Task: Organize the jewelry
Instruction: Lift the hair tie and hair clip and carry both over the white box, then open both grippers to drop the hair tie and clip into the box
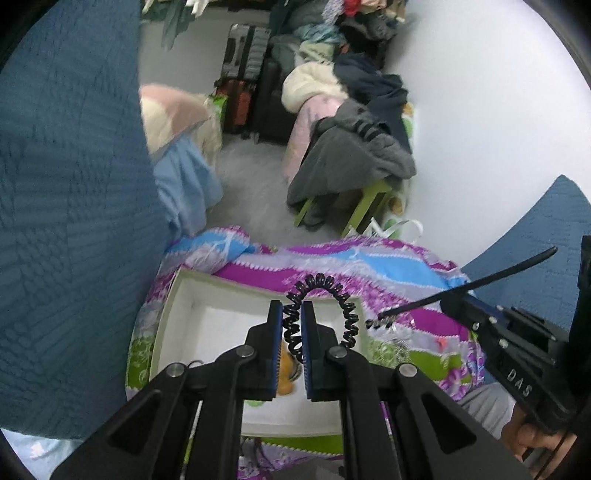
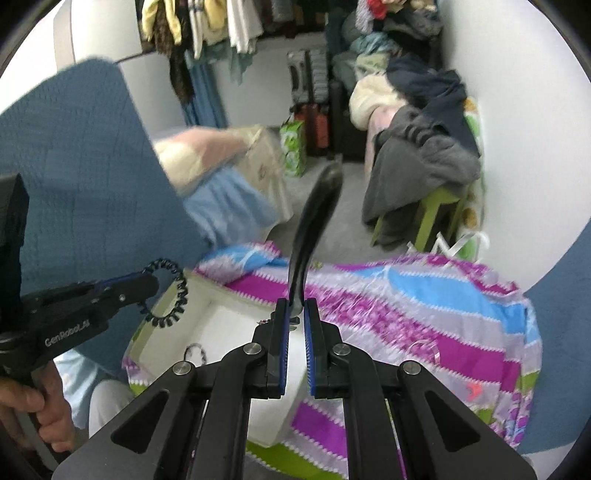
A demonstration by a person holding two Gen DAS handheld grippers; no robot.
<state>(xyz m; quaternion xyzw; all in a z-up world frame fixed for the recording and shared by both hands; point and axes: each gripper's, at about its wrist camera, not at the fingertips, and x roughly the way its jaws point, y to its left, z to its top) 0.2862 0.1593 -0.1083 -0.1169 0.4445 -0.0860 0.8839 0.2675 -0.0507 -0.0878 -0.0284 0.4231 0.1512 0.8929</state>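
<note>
The left gripper (image 1: 291, 314) is clamped on a black coil tie (image 1: 325, 286), which loops up and over to the right above a white box (image 1: 173, 321). In the right wrist view the same tie hangs as a ring off the gripper's tip, just above the box's near-left wall. The right gripper (image 2: 295, 314) is pinched narrow on the base of a long black clip (image 2: 314, 221) that rises up and away, its far end blurred; from the left wrist view the clip shows as a thin dark bar with small teeth at its end, just right of the box. The left gripper's body reads "GenRobot", followed by characters too blurred to read, and the right gripper's body carries the letters "DAS". The box sits open on a cloth (image 1: 388, 273) striped purple, blue, grey and green; inside it lie an orange item, mostly hidden behind the left gripper, and a small dark ring (image 2: 195, 350). A pink item (image 2: 471, 389) lies on the cloth at right. Beyond are a green stool (image 1: 369, 199) heaped with grey clothes (image 1: 351, 158), suitcases (image 1: 245, 55), and garments hanging on a rail (image 2: 207, 22).
</note>
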